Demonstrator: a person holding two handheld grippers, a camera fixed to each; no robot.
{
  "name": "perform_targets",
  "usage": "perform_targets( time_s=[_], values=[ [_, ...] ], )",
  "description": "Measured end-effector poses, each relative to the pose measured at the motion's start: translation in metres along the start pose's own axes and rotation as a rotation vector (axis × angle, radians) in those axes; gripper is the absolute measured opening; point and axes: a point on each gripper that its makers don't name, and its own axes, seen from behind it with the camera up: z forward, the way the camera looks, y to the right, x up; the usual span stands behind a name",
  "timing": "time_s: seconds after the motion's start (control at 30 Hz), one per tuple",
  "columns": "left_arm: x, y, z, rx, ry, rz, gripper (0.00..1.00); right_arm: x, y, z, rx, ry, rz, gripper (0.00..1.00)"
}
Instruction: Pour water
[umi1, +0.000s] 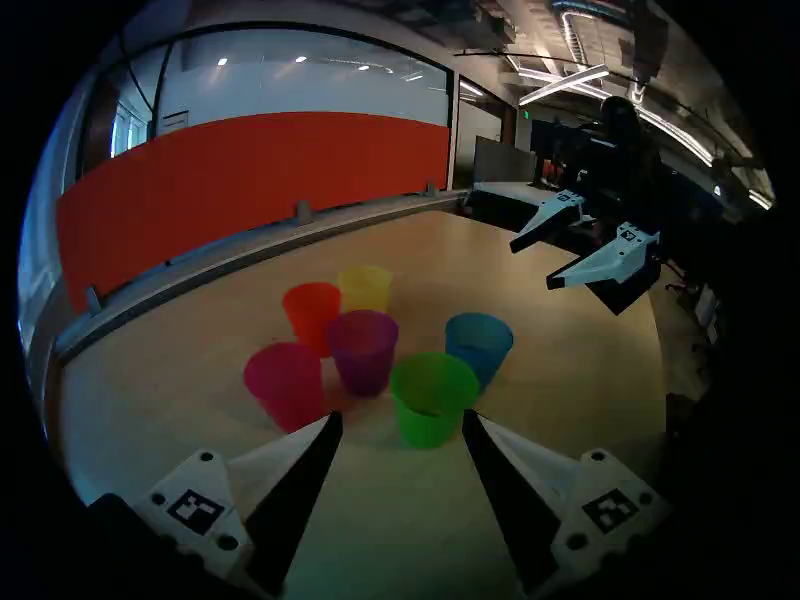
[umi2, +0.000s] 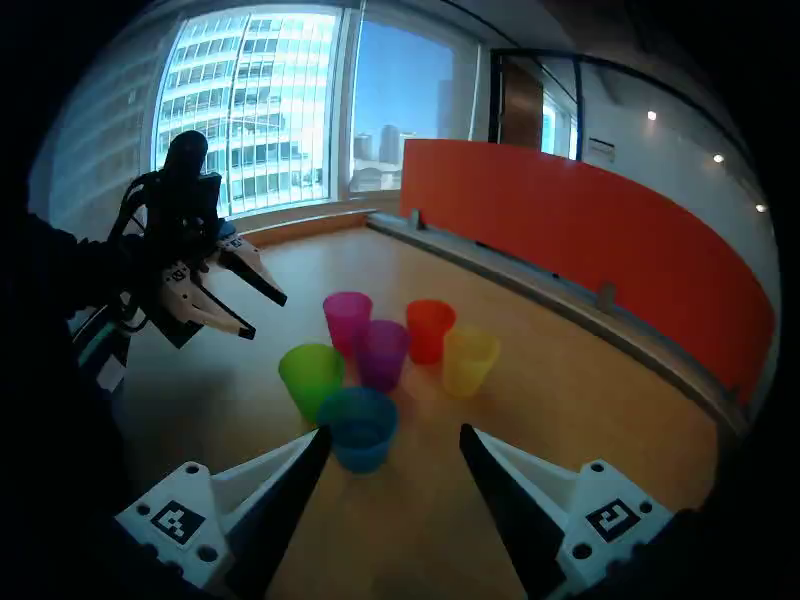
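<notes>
Six cups stand clustered on the wooden tabletop, and I cannot tell from either camera whether any holds water, as their insides are too dim. The pink cup, orange cup, yellow cup, purple cup, green cup and blue cup are all upright and packed close. I cannot say which of them actually touch. In the left gripper view the purple cup hides part of the orange cup, and the foot of the pink cup is cut off by a fingertip. The person holding the rigs is a dark shape at the edges, and the hands on the handles are too shadowed to make out.

The left gripper has its fingers spread wide with nothing between them. The green cup sits in line with the gap. The right gripper is likewise spread wide and holds nothing between its fingers, with the blue cup in line with its gap. In the right gripper view the left gripper hangs above the tabletop, off to one side of the cups and apart from them. In the left gripper view the right gripper hovers beyond the blue cup, well apart from it, fingers parted. An orange partition runs along the tabletop's far edge.
</notes>
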Motion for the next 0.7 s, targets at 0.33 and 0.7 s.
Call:
perform_targets(
  time_s=[0.33, 0.7],
  values=[
    [-0.015, 0.009, 0.016, -0.029, -0.036, 0.011, 0.89, -0.012, -0.001, 0.008, 0.005, -0.018, 0.006, 0.99],
    [-0.025, 0.014, 0.031, -0.054, -0.072, 0.019, 0.89, -0.014, 0.002, 0.012, 0.005, -0.023, 0.003, 0.99]
  ],
)
